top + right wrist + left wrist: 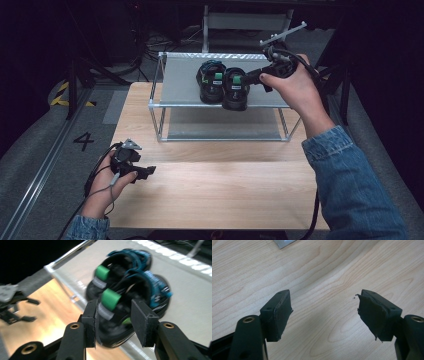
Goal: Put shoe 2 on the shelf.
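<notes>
A pale wooden table [210,190] holds a metal shelf [180,85]. Two black sandals [223,86] sit together on it. Right tongs [113,315] gape just beside the nearer one; left tongs [324,312] gape over bare wood.

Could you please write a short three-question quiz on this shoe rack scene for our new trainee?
1. True or false: the two sandals stand side by side on the top shelf of the rack.
2. Which gripper is beside the sandals: A left, B right?
3. What lies under the left gripper?

Key: 1 true. 2 B: the right gripper has its jaws apart around the nearer sandal's heel, pads not clearly pressing. 3 The bare wooden table; its jaws are open with nothing between them.
</notes>
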`<state>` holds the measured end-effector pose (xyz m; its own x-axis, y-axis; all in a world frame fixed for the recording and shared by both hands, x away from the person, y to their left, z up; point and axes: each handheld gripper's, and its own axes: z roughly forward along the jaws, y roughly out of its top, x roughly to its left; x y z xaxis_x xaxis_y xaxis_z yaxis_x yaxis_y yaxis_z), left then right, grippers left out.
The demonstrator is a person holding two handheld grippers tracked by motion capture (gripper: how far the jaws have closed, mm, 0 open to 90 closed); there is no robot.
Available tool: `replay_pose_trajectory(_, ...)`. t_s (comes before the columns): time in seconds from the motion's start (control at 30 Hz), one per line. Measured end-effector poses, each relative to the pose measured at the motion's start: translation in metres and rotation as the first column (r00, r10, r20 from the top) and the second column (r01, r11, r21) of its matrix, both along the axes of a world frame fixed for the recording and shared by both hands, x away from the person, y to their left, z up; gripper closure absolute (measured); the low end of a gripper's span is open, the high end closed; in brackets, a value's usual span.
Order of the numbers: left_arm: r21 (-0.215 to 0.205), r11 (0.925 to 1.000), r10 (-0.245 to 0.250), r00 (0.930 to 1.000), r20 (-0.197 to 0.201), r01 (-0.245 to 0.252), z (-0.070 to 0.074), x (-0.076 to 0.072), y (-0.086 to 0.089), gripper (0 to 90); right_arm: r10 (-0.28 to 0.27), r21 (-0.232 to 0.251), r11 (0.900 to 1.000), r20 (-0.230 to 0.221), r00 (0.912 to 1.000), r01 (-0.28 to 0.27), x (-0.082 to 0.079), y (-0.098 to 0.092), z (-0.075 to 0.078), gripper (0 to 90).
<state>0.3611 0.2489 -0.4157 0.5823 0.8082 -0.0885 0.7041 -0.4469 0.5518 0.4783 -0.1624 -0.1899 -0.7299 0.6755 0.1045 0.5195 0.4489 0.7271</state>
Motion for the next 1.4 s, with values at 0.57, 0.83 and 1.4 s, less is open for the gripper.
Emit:
replay_pose_trajectory(0.57,0.005,0.9991,-0.042,0.9991,-0.004,0.042,0.0,0.009,-0.014,27.0,0.079,0.017,0.997,-0.018,0.9967,-0.078,-0.041,0.004,-0.048,77.1)
replay_pose_trajectory(0.83,0.003,0.9995,-0.033,0.9994,-0.01,0.033,-0.001,0.008,-0.012,26.9,0.098,0.054,0.994,-0.002,0.9951,-0.098,-0.041,0.012,-0.066,82.6)
replay_pose_trajectory(1.4,0.008,0.9996,-0.028,0.9995,-0.017,0.028,-0.002,0.005,-0.008,26.9,0.062,0.017,0.998,0.025,0.9978,-0.062,-0.026,0.014,-0.088,89.5)
